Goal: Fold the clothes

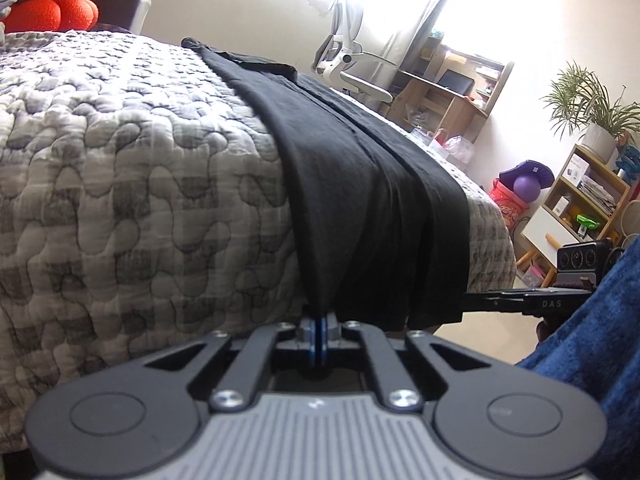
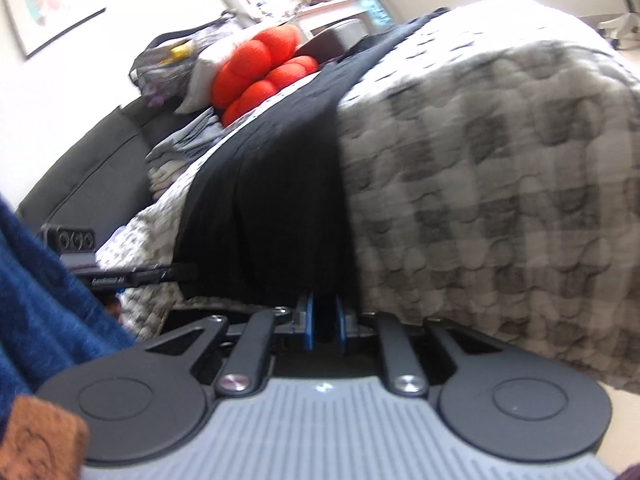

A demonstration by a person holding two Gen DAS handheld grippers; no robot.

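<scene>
— Grey-and-white quilted bedspread (image 1: 132, 184) covers the whole bed, puckered into wavy stitching, in a bright room with a window behind it.

— And around it?

— A wooden desk with shelves (image 1: 452, 92) and a white office chair (image 1: 348, 60) stand past the far side; a potted plant (image 1: 592, 120) tops a wooden shelf unit. At the head lie a dark grey headboard (image 2: 92, 176) and a knotted red-orange cushion (image 2: 260, 76).

— Where is the garment?

— The long black cloth garment (image 1: 360, 184) lies lengthwise across the quilt, its near end hanging over the bed's edge.

— The grippers?

— The left gripper (image 1: 319, 326) is clamped tight on the left corner of that hanging hem. The right gripper (image 2: 325, 322) pinches a thicker bunch of the same black fabric between its blue pads (image 2: 307, 322). A blue sleeve (image 1: 600, 340) shows beside them.
</scene>
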